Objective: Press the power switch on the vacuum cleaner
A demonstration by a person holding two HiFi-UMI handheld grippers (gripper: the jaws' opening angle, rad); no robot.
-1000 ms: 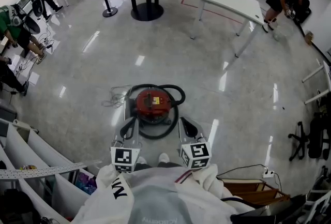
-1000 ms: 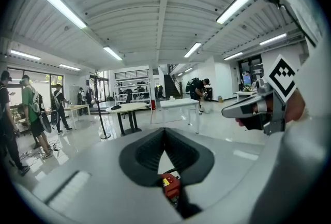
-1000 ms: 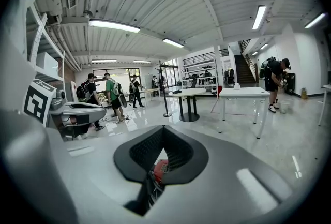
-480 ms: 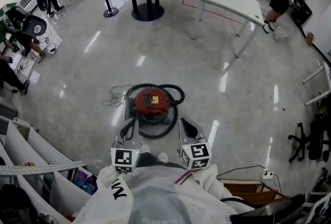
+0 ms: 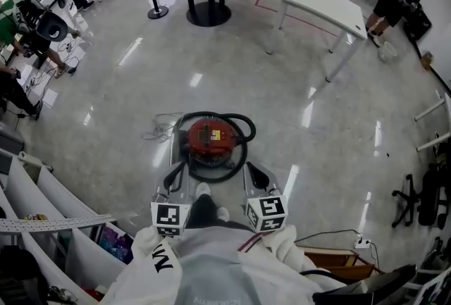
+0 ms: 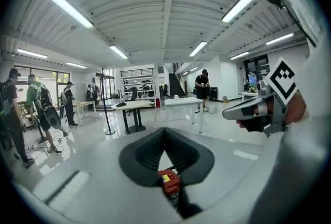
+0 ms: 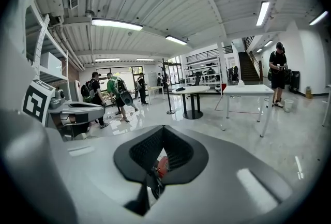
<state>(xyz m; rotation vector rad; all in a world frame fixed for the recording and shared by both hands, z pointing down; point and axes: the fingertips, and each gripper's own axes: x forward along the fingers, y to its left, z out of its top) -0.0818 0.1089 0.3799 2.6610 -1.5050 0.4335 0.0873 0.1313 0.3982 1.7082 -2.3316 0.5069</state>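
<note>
Jaws of left gripper point(image 6: 165, 130) and right gripper point(image 7: 163, 128) pressed together, empty, near red vacuum cleaner point(image 5: 211, 140).

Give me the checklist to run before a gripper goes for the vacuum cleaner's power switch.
1. Vacuum cleaner on the floor ahead: ok.
2. Power switch made out: cannot tell; only a yellow label shows on top.
3. Left gripper fingers together, empty: ok.
4. Right gripper fingers together, empty: ok.
5. Black hose off the top: ok, looped around the body.
6. Gripper at the switch: not ok, neither touches the vacuum.
</note>
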